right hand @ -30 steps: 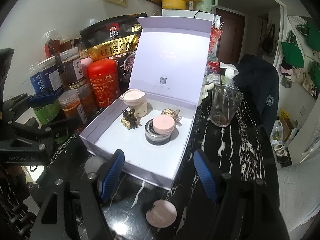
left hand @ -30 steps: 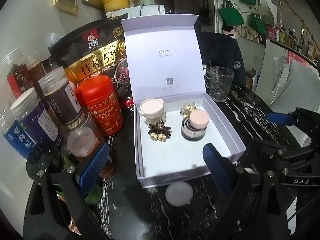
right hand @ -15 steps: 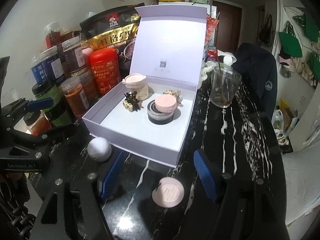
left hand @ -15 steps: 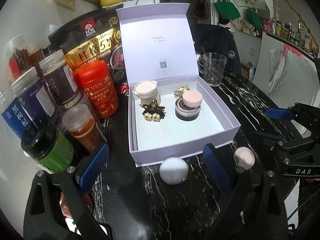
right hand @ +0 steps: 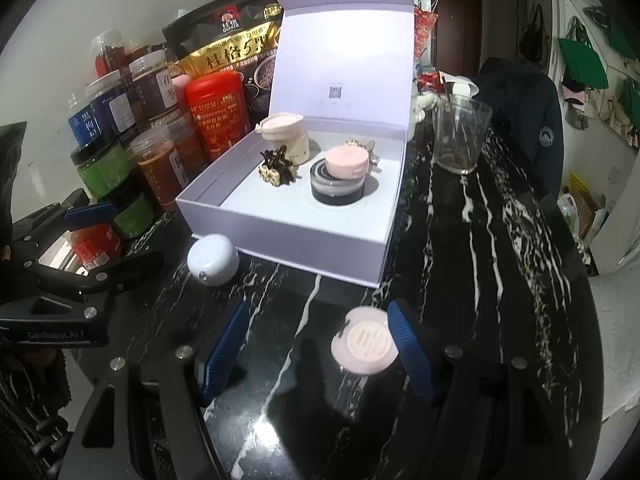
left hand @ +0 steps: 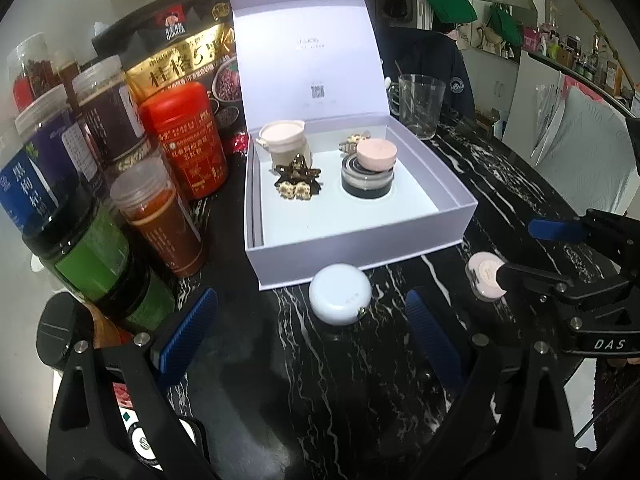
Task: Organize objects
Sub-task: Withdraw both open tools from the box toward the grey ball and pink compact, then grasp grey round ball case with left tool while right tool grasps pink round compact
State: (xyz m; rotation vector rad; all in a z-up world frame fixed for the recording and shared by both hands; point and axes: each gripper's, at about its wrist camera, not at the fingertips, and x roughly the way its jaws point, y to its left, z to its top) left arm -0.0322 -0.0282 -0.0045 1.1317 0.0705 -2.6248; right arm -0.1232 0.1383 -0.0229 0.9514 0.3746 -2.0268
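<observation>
An open lilac box (left hand: 460, 204) (right hand: 288, 240) stands on the black marble table, lid up. Inside are a pink-capped jar (left hand: 282, 142), dark hair clips (left hand: 298, 180), and a pink lid on a black jar (left hand: 370, 168) (right hand: 340, 178). A white round case (left hand: 340, 298) (right hand: 213, 258) lies on the table in front of the box. A pink round compact (left hand: 484, 274) (right hand: 364, 344) lies to its right. My left gripper (left hand: 312, 334) is open, just short of the white case. My right gripper (right hand: 312, 350) is open; the pink compact lies beside its right finger.
Several jars and a red tin (left hand: 186, 136) stand left of the box, with a black oats bag (left hand: 180, 64) behind. A glass cup (left hand: 420, 104) (right hand: 460, 136) stands right of the box. A dark chair (right hand: 520, 108) is behind the table.
Both grippers have pulled back from the box toward the table's near edge. The white case and the pink compact now lie closer to the fingers. Nothing was taken hold of.
</observation>
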